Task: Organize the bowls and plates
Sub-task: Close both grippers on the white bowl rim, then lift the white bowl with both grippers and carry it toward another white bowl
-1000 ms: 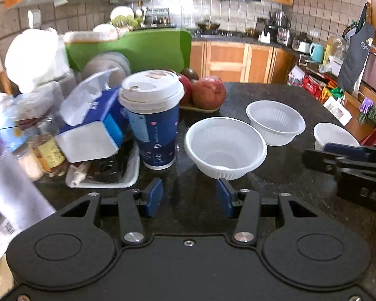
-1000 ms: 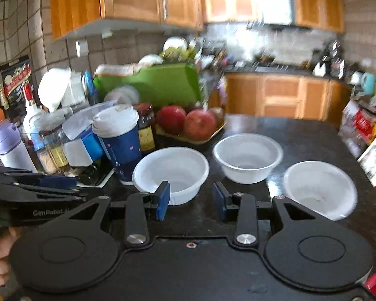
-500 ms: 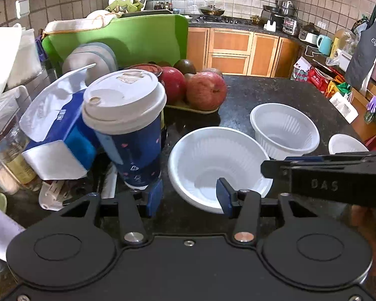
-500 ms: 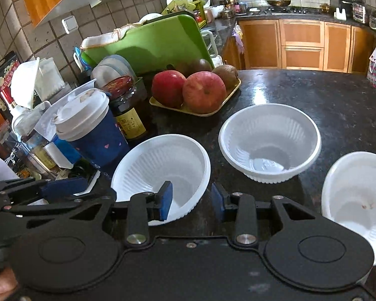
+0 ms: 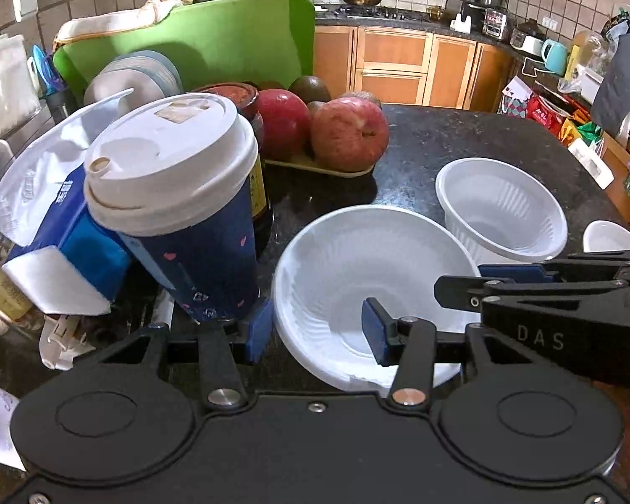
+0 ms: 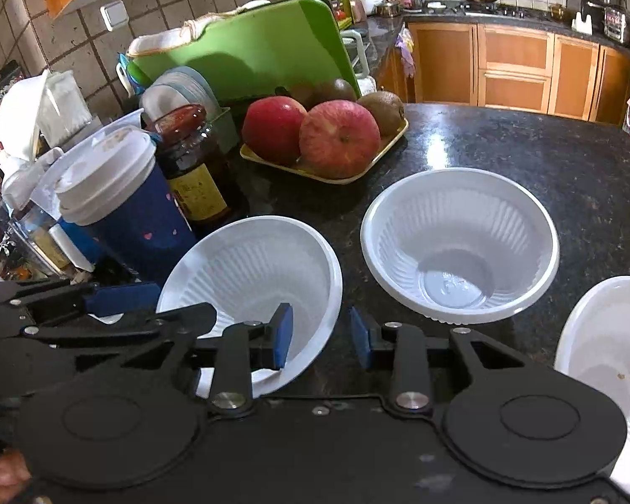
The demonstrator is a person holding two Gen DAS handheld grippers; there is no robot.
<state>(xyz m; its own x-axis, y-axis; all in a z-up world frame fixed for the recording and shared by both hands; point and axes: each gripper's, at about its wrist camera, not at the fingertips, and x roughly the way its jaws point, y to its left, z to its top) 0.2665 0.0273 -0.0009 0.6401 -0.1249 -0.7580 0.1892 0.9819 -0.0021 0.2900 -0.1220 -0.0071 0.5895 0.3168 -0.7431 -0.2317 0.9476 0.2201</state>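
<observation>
On the dark worktop (image 6: 504,147), the left tongs (image 5: 317,327) straddle the near bowl's (image 5: 357,260) left rim, released. The right tongs (image 6: 321,336), jaws just closing, straddle its right rim, not yet pinching. Two more bowls (image 6: 462,243) sit rightward.

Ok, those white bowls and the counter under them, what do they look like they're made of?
The near bowl and the middle bowl look like thin disposable plastic: fluted, ribbed walls, a slim rolled rim, semi-gloss white with a slightly see-through base. The far right bowl looks the same, though partly cut off. The counter looks like polished dark speckled stone, probably granite, since it mirrors the light.
</observation>
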